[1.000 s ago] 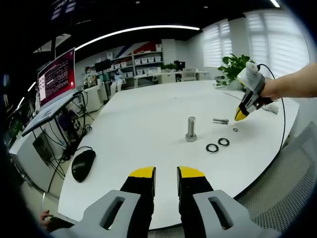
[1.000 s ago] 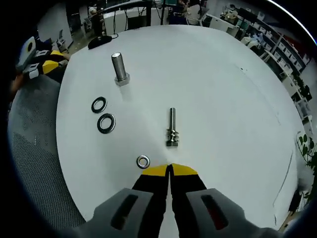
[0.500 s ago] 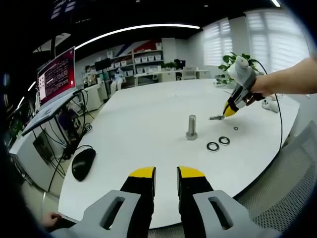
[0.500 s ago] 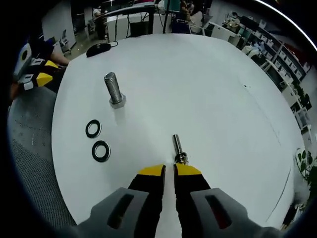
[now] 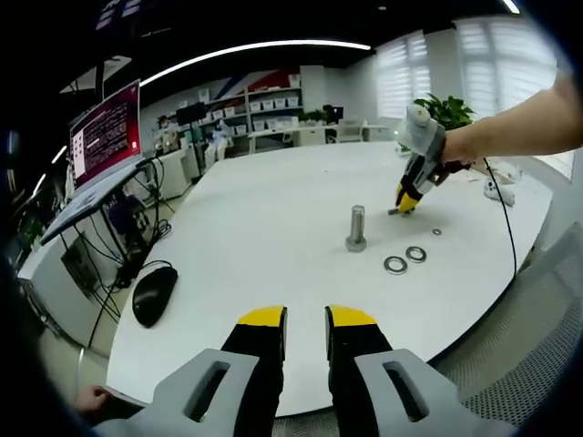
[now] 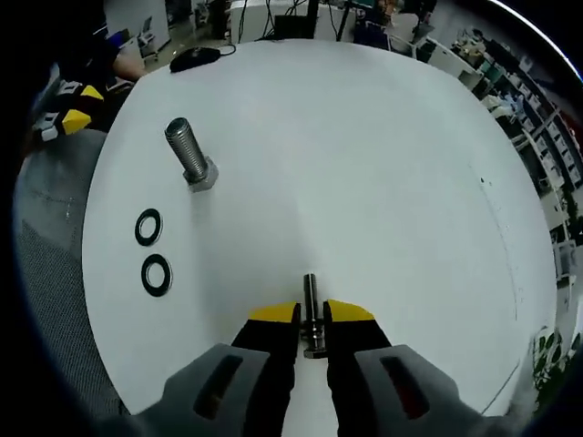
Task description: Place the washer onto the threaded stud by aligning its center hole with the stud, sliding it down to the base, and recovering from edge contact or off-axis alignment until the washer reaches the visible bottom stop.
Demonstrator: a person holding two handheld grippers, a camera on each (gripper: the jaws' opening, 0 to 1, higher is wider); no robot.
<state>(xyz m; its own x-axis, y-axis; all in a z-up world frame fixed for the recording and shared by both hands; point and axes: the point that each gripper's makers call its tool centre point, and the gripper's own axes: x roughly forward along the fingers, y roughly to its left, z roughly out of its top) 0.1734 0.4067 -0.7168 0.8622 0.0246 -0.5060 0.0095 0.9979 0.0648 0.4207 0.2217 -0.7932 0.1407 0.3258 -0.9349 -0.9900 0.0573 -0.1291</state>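
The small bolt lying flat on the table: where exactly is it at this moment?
In the right gripper view, the small bolt lies on the white table between the right tongs' open tips, well away from the upright stud.

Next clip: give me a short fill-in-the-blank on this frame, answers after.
1. The right gripper has its jaws on either side of the small ____, which lies on the table.
2. The big bolt stands ____ on its head.
3. Beside it lie ____ large washers.
4. A computer ____ sits near the table's edge.

Answers: bolt; upright; two; mouse
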